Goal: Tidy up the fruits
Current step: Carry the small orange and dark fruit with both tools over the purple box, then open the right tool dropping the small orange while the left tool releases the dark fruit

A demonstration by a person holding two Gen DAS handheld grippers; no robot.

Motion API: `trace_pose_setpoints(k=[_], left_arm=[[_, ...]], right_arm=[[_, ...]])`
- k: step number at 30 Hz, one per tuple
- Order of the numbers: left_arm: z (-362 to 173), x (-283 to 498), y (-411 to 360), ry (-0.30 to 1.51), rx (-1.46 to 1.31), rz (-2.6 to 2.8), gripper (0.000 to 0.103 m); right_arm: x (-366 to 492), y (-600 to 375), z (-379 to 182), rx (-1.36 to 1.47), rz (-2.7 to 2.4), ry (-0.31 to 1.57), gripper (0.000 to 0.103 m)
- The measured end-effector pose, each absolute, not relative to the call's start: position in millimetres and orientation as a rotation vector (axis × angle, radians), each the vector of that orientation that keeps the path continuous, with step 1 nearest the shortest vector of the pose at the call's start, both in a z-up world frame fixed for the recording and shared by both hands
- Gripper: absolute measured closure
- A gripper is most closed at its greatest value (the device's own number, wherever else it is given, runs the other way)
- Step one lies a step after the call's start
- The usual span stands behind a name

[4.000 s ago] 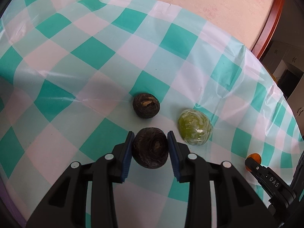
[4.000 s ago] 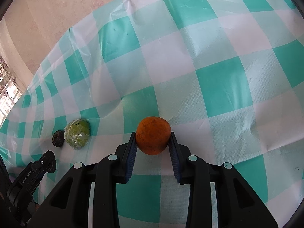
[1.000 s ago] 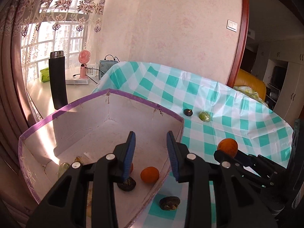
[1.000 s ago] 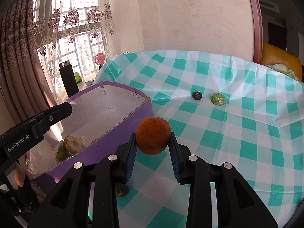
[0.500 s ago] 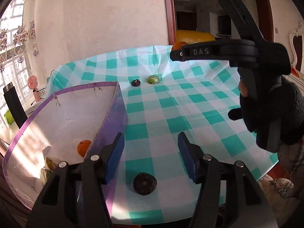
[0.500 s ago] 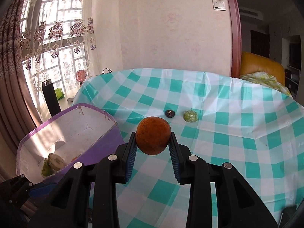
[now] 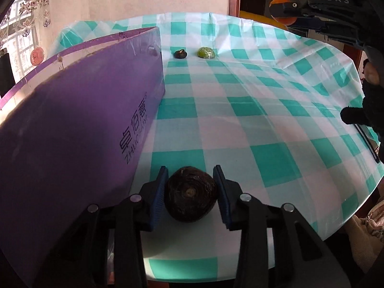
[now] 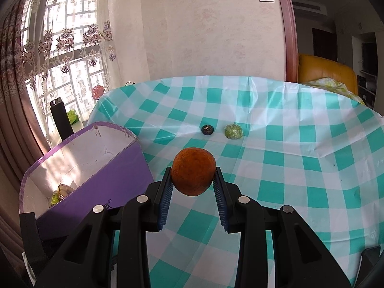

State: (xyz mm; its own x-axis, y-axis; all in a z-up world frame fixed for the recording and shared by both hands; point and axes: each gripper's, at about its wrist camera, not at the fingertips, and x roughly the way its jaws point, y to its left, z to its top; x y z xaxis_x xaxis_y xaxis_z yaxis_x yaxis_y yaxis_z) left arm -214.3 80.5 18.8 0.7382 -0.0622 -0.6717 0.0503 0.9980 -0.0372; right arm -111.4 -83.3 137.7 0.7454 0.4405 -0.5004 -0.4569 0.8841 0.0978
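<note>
A dark brown round fruit [image 7: 189, 196] rests on the checked tablecloth [image 7: 264, 124], close beside the outer wall of the purple box [image 7: 72, 120]. My left gripper [image 7: 190, 175] is closing on it, and both blue pads touch its sides. My right gripper [image 8: 192, 175] is shut on an orange [image 8: 193, 168], held in the air above the cloth to the right of the purple box [image 8: 115, 168]. In the left wrist view the orange [image 7: 282, 9] shows at the top right. A small dark fruit [image 8: 207, 129] and a green fruit [image 8: 233, 131] lie side by side at the far end of the table.
The box holds several fruits, among them a greenish one [image 8: 57, 195]. A black flask [image 8: 61, 117] and a pink fan [image 8: 98, 92] stand on the windowsill beyond. A person's black-gloved hand [image 7: 369, 110] is at the right. The table's rounded edge [image 7: 348, 218] runs near right.
My left gripper came off the box, opened, dropped to the cloth and closed around the dark fruit beside the box wall. My right gripper shifted sideways, still holding the orange.
</note>
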Motion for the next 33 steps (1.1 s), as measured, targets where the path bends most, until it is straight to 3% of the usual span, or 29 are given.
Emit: trace_pose_setpoints(k=[7, 11, 18, 27, 30, 33], left_arm=[[115.7, -249.3, 85.0, 0.463, -0.049, -0.031, 0.064], [143.4, -254.5, 108.3, 0.408, -0.066, 0.083, 0.064], [137.1, -245.7, 178.0, 0.528, -0.198, 0.25, 0.064], [111.1, -230.4, 226.1, 0.691, -0.235, 0.355, 0.064], [110.6, -231.2, 234.8, 0.697, -0.252, 0.362, 0.056], [112.8, -236.7, 239.1, 0.667, -0.289, 0.34, 0.037]], right_arm=[[-123.6, -50.1, 143.4, -0.074, 0.573, 0.53, 0.069], [-132.2, -16.7, 146.3, -0.11, 0.651, 0.529, 0.069], [-141.9, 55.9, 151.2, -0.196, 0.789, 0.54, 0.069], [-143.1, 154.3, 109.3, -0.541, 0.779, 0.68, 0.069], [-137.8, 163.6, 100.9, -0.566, 0.772, 0.718, 0.069], [-134.0, 164.0, 90.0, -0.557, 0.759, 0.744, 0.064]])
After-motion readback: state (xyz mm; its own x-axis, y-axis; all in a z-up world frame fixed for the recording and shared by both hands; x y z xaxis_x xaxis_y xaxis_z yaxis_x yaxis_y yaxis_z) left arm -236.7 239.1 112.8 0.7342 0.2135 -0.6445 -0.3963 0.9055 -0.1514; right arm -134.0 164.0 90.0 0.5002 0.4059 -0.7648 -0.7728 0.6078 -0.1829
